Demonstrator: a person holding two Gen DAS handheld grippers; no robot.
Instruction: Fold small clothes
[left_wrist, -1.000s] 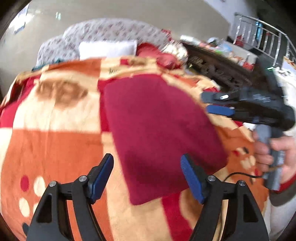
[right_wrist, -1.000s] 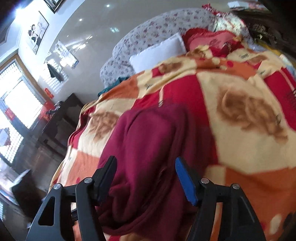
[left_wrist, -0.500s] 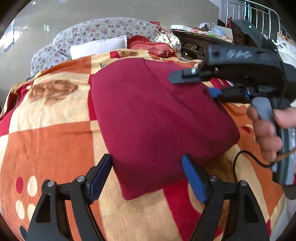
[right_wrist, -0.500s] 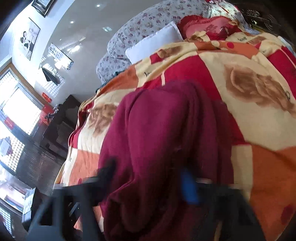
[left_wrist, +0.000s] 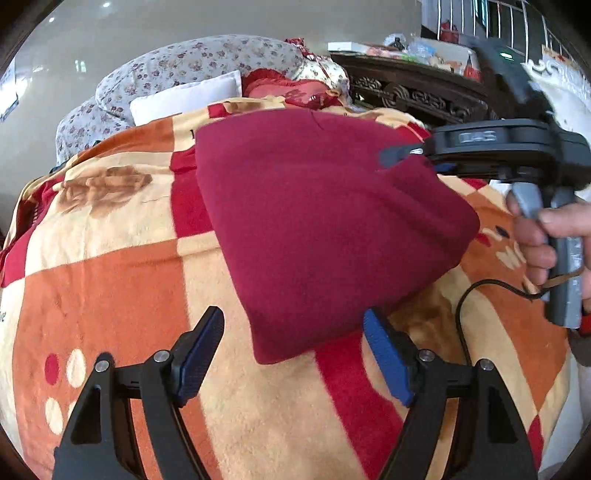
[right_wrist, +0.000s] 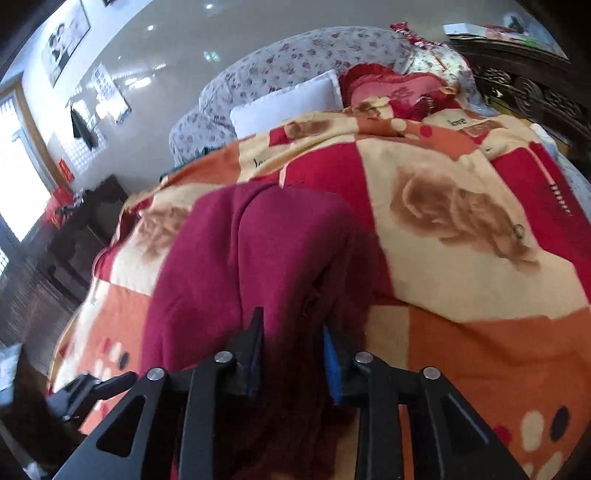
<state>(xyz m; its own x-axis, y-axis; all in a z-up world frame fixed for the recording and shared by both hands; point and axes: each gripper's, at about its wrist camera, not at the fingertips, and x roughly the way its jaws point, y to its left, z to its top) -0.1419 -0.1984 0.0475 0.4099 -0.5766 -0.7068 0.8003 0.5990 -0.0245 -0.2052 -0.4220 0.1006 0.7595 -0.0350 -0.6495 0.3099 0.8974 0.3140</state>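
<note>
You are working over a bed (left_wrist: 110, 295) covered by a blanket (right_wrist: 461, 295) checked in orange, cream and red, with brown rose prints and a cluster of cream and red dots near its near left corner. A dark red garment (left_wrist: 314, 221) lies directly on the blanket, roughly mid-bed, its pointed near corner toward the near edge. At the far edge lie a white pillow (left_wrist: 184, 98), a floral grey bolster (left_wrist: 192, 62) behind it, and a red cushion (right_wrist: 391, 88).

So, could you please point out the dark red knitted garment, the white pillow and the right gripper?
Dark red knitted garment (left_wrist: 314, 221), left wrist view, middle.
White pillow (left_wrist: 184, 98), left wrist view, front face.
Right gripper (right_wrist: 293, 350), right wrist view, between fingertips.
</note>
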